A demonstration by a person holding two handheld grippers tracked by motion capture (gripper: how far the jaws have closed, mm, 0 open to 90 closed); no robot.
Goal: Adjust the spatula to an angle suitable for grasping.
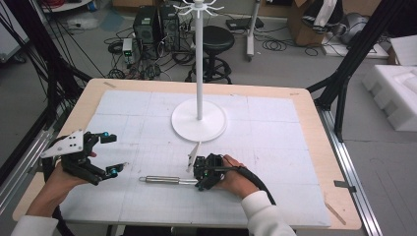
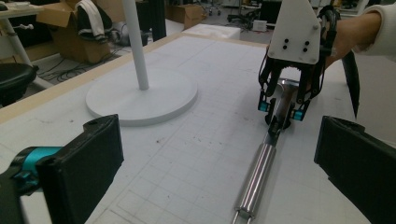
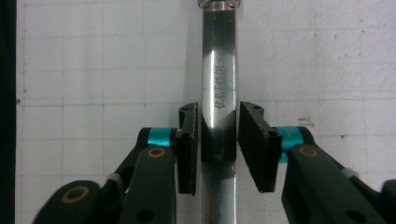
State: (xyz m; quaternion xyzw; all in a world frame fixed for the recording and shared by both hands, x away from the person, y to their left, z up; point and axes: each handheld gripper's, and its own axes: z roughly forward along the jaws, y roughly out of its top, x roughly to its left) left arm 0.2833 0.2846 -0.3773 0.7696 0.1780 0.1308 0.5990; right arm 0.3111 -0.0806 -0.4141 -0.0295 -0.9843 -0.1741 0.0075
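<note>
A steel tool (image 1: 164, 180) is seen lying flat on the white table (image 1: 275, 147), in front of the stand's round base (image 1: 199, 123). The right tongs (image 3: 217, 140) are set astride its flat shank, pads slightly apart. The left tongs (image 1: 110, 153) are held wide apart, beside the handle's end.

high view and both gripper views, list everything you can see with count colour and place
metal tool: 1, silver, lying flat on the mat near the front edge
stand: 1, white, round base and tall pole, mid mat
mat: 1, white gridded, covering the table
table: 1, light wood
stool: 1, black, on the floor behind
foam blocks: white, floor at right
left tongs: open, held above the mat at left
right tongs: jaws either side of the tool's flat shaft, small gaps showing
</note>
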